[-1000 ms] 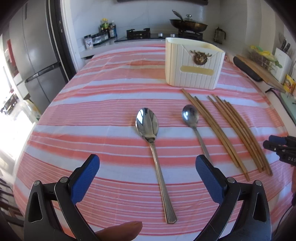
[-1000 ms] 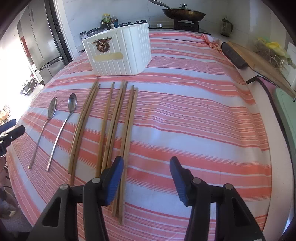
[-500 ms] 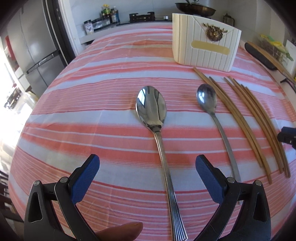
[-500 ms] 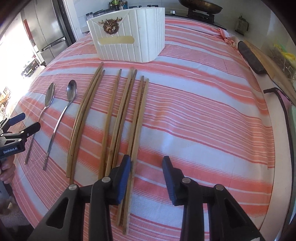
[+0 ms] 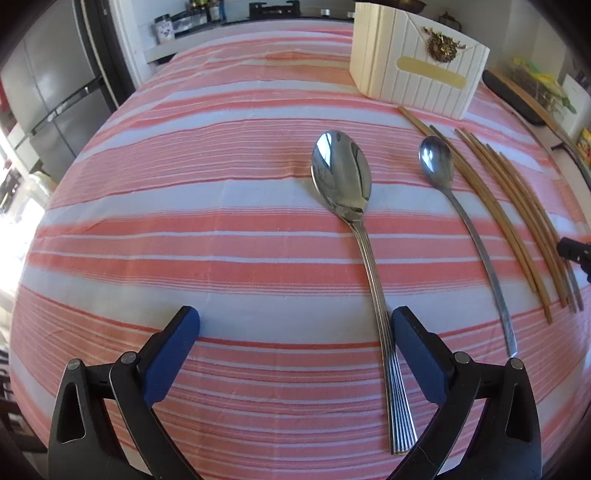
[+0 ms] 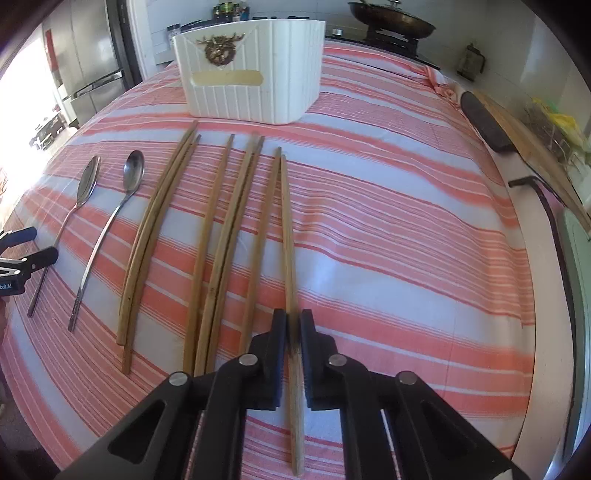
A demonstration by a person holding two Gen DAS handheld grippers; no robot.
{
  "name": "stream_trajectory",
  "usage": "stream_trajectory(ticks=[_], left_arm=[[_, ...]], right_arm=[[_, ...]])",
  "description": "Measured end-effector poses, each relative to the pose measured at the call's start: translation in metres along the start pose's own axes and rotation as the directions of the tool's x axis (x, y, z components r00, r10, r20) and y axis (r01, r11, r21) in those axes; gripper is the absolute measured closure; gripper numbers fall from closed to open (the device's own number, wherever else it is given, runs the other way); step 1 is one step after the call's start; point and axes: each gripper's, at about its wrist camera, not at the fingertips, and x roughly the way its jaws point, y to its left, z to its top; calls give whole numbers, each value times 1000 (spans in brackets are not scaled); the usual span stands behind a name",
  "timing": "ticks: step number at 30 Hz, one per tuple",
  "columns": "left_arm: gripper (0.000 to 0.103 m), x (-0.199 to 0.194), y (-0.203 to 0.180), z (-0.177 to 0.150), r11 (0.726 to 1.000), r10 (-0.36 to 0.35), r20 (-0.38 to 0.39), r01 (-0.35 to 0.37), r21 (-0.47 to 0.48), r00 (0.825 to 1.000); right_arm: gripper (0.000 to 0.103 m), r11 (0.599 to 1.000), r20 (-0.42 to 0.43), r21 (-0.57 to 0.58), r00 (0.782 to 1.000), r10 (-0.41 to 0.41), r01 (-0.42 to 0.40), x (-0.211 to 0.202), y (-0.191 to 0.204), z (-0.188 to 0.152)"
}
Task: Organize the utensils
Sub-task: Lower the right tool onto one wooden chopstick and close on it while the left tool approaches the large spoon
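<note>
Right gripper [image 6: 293, 325], black with blue pads, clamped on the rightmost light wooden chopstick [image 6: 287, 236], low centre of the right wrist frame. Jaws pressed together around the stick near its lower end, stick running straight up the frame toward the white ribbed plastic holder box [image 6: 251, 70] with the gold deer emblem, upper centre. Rest of the brown wooden chopsticks [image 6: 218, 236] lying side by side just left of the clamped one, fanned slightly, tips pointing at the box. Further left, small steel spoon [image 6: 110, 229] and big steel spoon [image 6: 79, 206], both flat on the pink and white striped tablecloth [image 6: 406, 221].

Left gripper [image 5: 295, 328], same black and blue build, jaws wide apart, holding nothing, bottom of the left wrist frame. Big steel spoon [image 5: 354, 229] a bit right of centre there, bowl up, ribbed handle passing just inside the right blue pad [image 5: 417, 354], can't tell if touching. Small steel spoon [image 5: 461, 218] next to it on the right, then the chopsticks [image 5: 517, 218] toward the right edge. Holder box [image 5: 417, 70] upper right, upright. Left gripper [image 6: 22, 251] also peeking in at the left edge of the right wrist frame, over the big spoon handle.

Grey fridge [image 5: 48, 99] upper left, dark wok [image 6: 391, 22] on the stove top right in the right wrist frame
</note>
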Motion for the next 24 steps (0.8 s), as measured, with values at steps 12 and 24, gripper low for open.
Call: stream_trajectory(ticks=[12, 24], left_arm=[[0, 9, 27, 15, 994, -67, -80, 74, 86, 995], [22, 37, -19, 78, 982, -90, -108, 106, 158, 990]], right_arm=[[92, 992, -76, 124, 997, -9, 18, -13, -48, -21], [67, 999, -143, 2, 989, 36, -36, 20, -36, 38]])
